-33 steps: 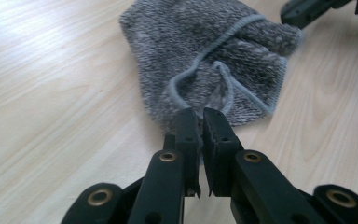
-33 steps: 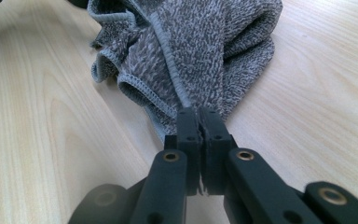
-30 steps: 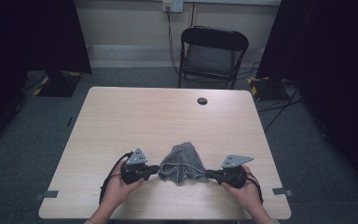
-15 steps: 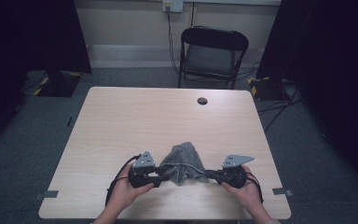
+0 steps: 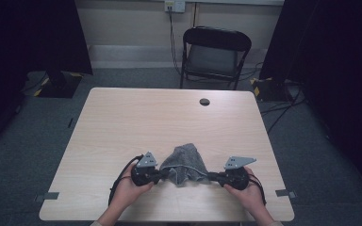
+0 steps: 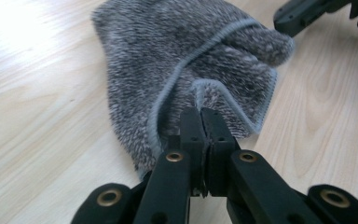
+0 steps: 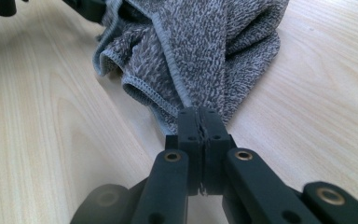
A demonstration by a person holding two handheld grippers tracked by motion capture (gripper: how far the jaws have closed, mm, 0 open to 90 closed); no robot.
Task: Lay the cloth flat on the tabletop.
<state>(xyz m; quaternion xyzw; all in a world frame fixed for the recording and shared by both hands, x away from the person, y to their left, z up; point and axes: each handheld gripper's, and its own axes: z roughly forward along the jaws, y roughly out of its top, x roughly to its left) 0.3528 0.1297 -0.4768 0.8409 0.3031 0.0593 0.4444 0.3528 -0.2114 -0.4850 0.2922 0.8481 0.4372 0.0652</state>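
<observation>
High view: a grey cloth (image 5: pixel 184 165) is seen bunched near the front edge of the light wood surface (image 5: pixel 136 122), roughly centred btwn the two hands. The left gripper (image 5: pixel 162 175) is held at the cloth's left side and the right gripper (image 5: pixel 208 176) at its right side, both low over the surface and pointed inward toward each other. The cloth rises to a soft peak on its far side and sags btwn the two grippers. A small dark round hole (image 5: pixel 204 101) is set in the surface near the far edge, well apart from the cloth. A black folding chair (image 5: pixel 213 52) is placed beyond the surface, w/ a wall outlet (image 5: pixel 175 5) above it.

Left gripper view: the left gripper (image 6: pixel 200 114) is clamped on a hemmed edge of the cloth (image 6: pixel 186 60), jaws pressed together w/ fabric pinched btwn them. The cloth is folded over itself, a stitched border running diagonally across it. The right gripper (image 6: pixel 303 16) is seen at the upper right, at the cloth's far corner.

Right gripper view: the right gripper (image 7: pixel 199 116) is likewise closed on the cloth (image 7: pixel 205 51), a thin bit of fabric caught at the jaw tips. The cloth is gathered in folds just ahead; whether its lower edge touches the surface can't be told for sure. The left gripper (image 7: pixel 91 9) is partly seen at the top left, approx. at the cloth's other end.
</observation>
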